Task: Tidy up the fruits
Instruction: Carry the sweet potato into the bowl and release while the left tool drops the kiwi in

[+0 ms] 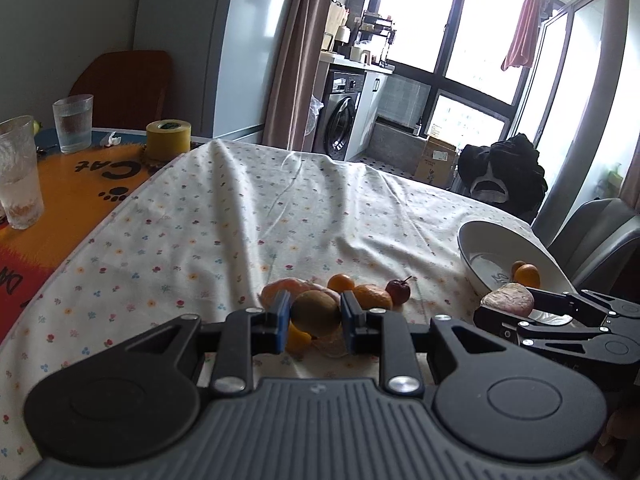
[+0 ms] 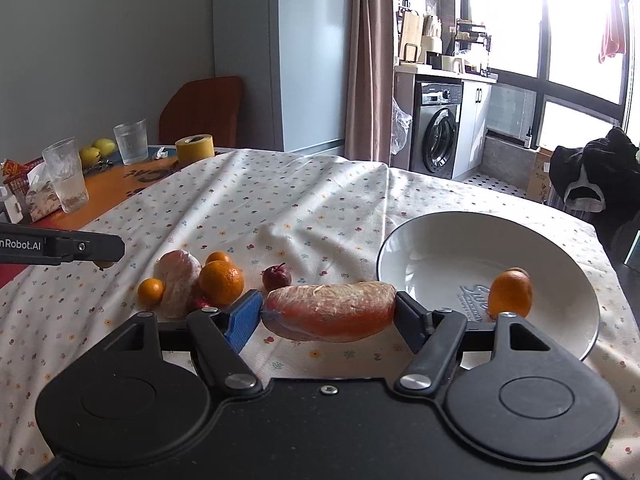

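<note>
Two grippers held fruit above the table (image 2: 320,200): right gripper (image 2: 329,312) pinched a wrapped orange segment (image 2: 330,310) lengthwise, lying left-right beside the bowl (image 2: 440,240); left gripper (image 1: 315,316) clamped a kiwi (image 1: 315,312).

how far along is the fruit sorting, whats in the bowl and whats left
Done: one small orange sits in the white bowl, maybe another behind it. In hand: the right gripper holds a wrapped citrus segment beside the bowl; the left gripper is closed on a kiwi. Left on the tablecloth: oranges, another wrapped piece, a small red fruit.
</note>
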Tool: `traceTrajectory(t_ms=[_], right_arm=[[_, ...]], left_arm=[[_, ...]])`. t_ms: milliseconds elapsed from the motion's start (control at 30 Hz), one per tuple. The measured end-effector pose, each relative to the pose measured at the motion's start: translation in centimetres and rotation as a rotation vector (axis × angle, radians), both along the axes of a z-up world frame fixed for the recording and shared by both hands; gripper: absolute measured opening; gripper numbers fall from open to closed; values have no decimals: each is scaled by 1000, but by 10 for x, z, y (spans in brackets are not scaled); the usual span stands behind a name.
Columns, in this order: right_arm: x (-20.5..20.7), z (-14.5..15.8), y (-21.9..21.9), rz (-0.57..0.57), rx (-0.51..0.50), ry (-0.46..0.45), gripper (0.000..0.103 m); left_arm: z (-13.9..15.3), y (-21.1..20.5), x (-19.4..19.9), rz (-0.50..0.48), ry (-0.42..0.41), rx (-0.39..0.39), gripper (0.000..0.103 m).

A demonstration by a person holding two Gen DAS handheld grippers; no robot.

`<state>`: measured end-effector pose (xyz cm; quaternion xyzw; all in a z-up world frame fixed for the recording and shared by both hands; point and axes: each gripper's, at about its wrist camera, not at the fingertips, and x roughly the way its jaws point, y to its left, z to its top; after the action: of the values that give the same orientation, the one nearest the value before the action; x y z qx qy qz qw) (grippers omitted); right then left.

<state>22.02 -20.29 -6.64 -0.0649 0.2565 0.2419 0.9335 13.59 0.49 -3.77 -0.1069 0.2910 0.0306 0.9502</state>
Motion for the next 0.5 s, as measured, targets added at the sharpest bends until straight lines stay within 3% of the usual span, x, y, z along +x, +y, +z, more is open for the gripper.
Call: traceTrajectory(t_ms=[500], right_arm=[[0,8,-39,-76,26,-31,69]], left_arm=[[21,-42,16,-89,-39,33,25]])
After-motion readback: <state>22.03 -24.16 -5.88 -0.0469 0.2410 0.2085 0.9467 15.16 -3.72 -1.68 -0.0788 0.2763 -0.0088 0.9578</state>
